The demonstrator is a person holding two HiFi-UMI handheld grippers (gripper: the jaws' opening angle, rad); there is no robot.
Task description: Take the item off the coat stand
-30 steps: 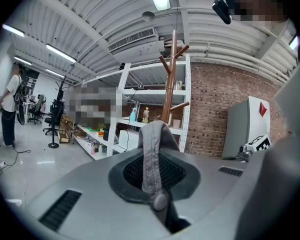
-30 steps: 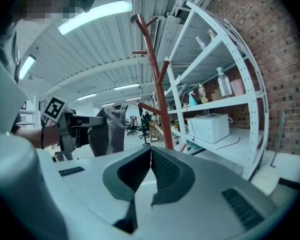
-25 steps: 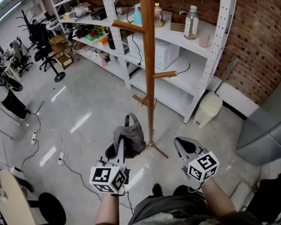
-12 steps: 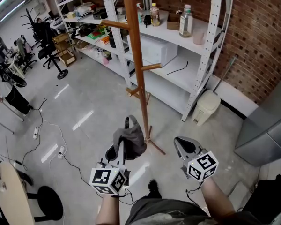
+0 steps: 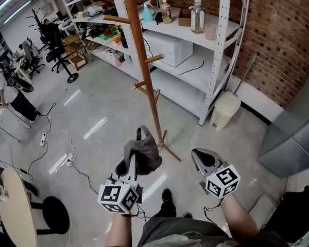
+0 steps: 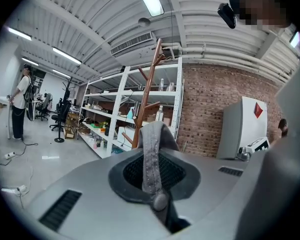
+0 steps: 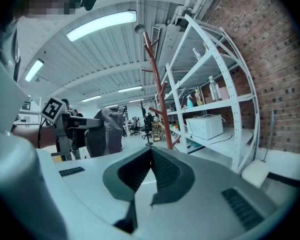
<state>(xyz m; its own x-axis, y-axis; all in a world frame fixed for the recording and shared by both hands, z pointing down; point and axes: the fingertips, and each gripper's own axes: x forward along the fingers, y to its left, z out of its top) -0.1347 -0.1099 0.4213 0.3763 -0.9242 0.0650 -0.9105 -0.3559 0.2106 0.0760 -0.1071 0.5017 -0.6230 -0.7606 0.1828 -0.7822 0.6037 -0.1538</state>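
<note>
A grey cloth item with a strap hangs from my left gripper, low in the head view and clear of the wooden coat stand. In the left gripper view the studded strap runs between the jaws of the left gripper, which is shut on it. Beyond it rises the coat stand. My right gripper is held level beside the left one, shut and holding nothing. In the right gripper view, past the right gripper, the grey item shows at the left and the coat stand further off.
White shelving with bottles and a microwave stands behind the stand, against a brick wall. A cream bin sits at its foot. A grey cabinet is at the right. Cables and a round table are at the left, and a person stands further off.
The coat stand has slid up and to the left in the head view and looks further off. Both grippers keep their places in the view, the left still holding the grey item.
</note>
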